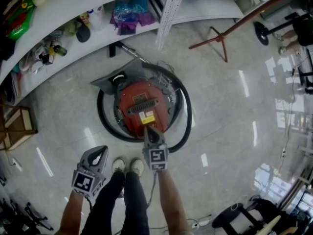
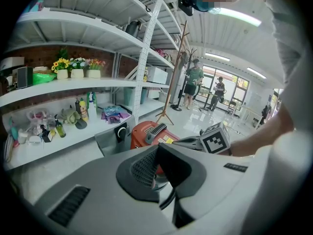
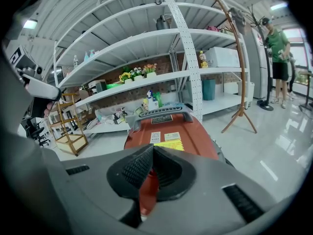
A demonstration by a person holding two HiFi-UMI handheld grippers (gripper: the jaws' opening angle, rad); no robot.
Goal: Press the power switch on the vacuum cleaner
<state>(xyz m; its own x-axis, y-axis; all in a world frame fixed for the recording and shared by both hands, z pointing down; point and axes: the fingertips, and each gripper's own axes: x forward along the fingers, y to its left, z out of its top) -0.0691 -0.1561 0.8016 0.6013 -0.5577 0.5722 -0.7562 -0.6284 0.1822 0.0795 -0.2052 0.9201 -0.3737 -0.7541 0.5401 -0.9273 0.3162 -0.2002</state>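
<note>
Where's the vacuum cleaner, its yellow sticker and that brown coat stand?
vacuum cleaner [image 1: 154, 93]: head view, on its red lid.
yellow sticker [image 3: 169, 144]: right gripper view, middle of the label.
coat stand [image 1: 221, 36]: head view, where its legs meet the pole.

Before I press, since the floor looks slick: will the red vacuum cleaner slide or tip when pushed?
Tipping seems unlikely: the vacuum cleaner sits low and broad. It might creep on the glossy floor if pushed sideways.
</note>
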